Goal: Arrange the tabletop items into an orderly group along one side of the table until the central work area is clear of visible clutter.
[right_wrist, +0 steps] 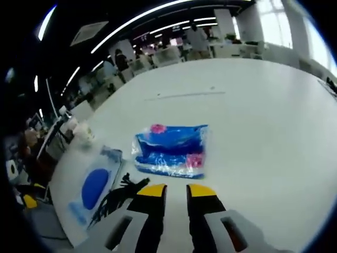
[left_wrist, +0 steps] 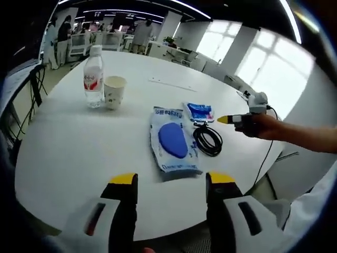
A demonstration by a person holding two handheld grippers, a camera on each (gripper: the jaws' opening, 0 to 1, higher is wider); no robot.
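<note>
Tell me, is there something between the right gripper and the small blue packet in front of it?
Nothing visible. In the right gripper view, the right gripper points at the small blue packet, with bare table between them. The black cable lies off to one side of the fingers.

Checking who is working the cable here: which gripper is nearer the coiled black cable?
Right. The right gripper hovers just beside the coiled black cable, jaws pointing toward it and the small blue packet. The left gripper sits back at the table's near edge.
</note>
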